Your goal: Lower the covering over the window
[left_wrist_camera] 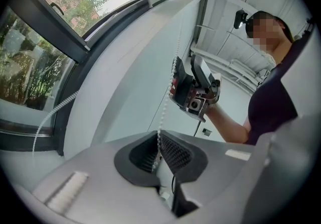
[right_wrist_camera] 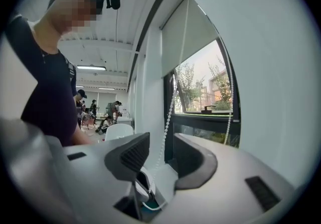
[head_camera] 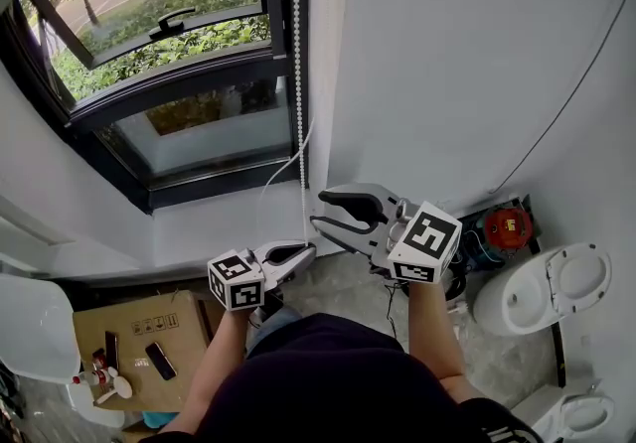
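floor (head_camera: 336,290) carries a cardboard box (head_camera: 129,327) and a white chair (head_camera: 556,282).

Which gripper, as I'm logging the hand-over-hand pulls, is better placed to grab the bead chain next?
Right. The right gripper is open, higher, with the bead chain between its jaws; the left gripper is shut on it.

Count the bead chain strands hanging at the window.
2. One strand runs between the right gripper's open jaws down into the shut left gripper; the other strand hangs free beside the window frame. More may be hidden.
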Demonstrator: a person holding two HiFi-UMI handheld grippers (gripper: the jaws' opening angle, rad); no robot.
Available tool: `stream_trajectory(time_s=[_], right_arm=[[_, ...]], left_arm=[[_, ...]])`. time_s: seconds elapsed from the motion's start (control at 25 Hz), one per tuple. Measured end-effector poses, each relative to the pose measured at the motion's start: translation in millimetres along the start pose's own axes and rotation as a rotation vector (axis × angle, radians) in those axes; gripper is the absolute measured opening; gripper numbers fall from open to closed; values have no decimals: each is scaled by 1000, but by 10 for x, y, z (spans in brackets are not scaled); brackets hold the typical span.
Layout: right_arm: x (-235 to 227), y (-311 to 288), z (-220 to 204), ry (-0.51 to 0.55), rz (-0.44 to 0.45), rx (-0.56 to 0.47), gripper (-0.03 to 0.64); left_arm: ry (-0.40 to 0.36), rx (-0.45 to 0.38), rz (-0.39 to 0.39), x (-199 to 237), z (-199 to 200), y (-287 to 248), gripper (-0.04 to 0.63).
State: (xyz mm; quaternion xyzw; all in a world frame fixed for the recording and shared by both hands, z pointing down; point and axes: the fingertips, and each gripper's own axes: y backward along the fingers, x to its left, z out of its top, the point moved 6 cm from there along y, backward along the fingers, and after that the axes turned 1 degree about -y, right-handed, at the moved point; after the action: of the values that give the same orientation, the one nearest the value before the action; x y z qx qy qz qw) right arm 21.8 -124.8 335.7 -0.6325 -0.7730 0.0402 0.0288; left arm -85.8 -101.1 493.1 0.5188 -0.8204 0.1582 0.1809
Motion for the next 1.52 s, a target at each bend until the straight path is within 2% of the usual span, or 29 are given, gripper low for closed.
stream_trajectory(time_s=[0.12, 0.2, 0.24, 0.28, 0.32, 0.4, 0.56, 0.72, 0.84, 1.04, 1.2, 1.28, 1.4, 1.52], right_arm=[[2, -156, -103, -51, 12, 6, 121], [-19, -228, -139, -82, -13, 6, 121], [-31, -249, -141, -96, -27, 2, 92], [-35, -262, -137, -111, -34, -3, 20], [-32, -270, -134, -128, -32, -8, 14], [-19, -275, -152, -160, -15, -3, 12], [18, -315, -396, -184, 32, 93, 12], [27, -285, -553, -261, 41, 65, 12], [-25, -265, -567, -270, 29, 67, 12], [-28, -308, -781, -280, 14, 140, 12], [-25, -302, -822, -295, 13, 127, 12], [-43, -315, -841, -283, 17, 150, 12], [-31, -359, -1040, -280, 23, 222, 12], [5, -376, -1296, -316, 24, 271, 12]], left_arm=[[-2, 0, -2, -11, -7, -6, 23], [-2, -1, -5, -25, -7, -17, 23], [0, -3, -7, -27, -7, -23, 23], [5, -7, -9, -28, -6, -26, 23], [12, -12, -12, -28, -6, -25, 23], [11, -3, -17, -31, -26, -21, 23], [-40, 108, -20, -20, -274, -34, 23], [1, 97, -12, 12, -414, 49, 23], [-2, 105, -18, 24, -405, 42, 23], [-7, 199, -23, 25, -606, -41, 23], [25, 183, -22, 38, -643, -23, 23], [15, 199, -12, 64, -653, -9, 23], [-18, 283, 1, 84, -786, -10, 23], [-1, 302, 4, 103, -872, -9, 23]])
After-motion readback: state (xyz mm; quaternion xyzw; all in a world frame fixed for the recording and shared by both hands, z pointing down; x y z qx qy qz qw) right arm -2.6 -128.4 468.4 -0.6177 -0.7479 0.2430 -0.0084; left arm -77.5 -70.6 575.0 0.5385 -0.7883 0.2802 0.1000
